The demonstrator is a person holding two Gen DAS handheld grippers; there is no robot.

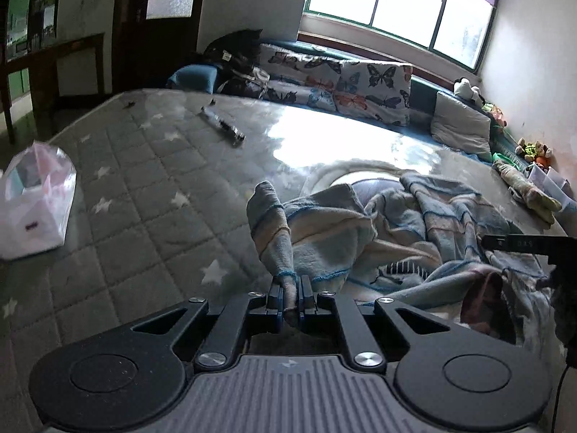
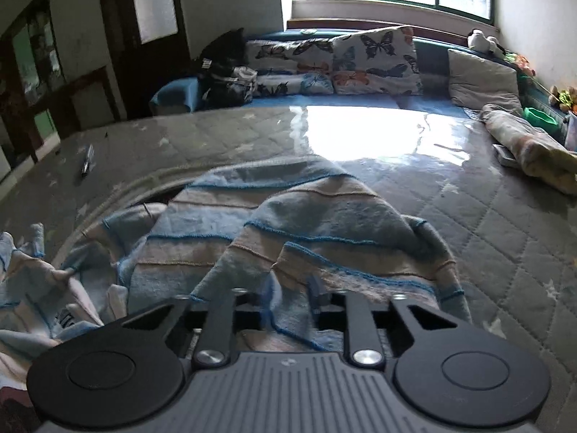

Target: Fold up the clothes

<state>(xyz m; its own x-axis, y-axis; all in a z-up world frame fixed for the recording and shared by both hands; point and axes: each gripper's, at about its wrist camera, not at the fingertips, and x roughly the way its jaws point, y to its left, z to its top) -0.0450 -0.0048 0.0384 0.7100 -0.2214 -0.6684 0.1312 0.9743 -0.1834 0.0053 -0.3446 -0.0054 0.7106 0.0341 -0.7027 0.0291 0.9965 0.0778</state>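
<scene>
A blue, grey and beige striped fleece garment (image 1: pixel 414 223) lies crumpled on the quilted grey bed (image 1: pixel 144 187). My left gripper (image 1: pixel 289 297) is shut on a sleeve end of it, which sticks up above the fingers. In the right wrist view the same striped garment (image 2: pixel 288 223) is draped over my right gripper (image 2: pixel 288 299). The cloth hides its fingers, and its jaws look drawn in on the cloth. The right gripper's black body (image 1: pixel 526 245) shows at the right edge of the left wrist view.
A white plastic bag (image 1: pixel 36 202) sits at the bed's left edge. A dark pen-like object (image 1: pixel 223 124) lies farther back. Butterfly pillows (image 1: pixel 342 86) and a grey cushion (image 1: pixel 461 122) line the window side. A rolled cloth (image 2: pixel 533 151) lies at the right. A pile of other clothes (image 2: pixel 43 288) is left.
</scene>
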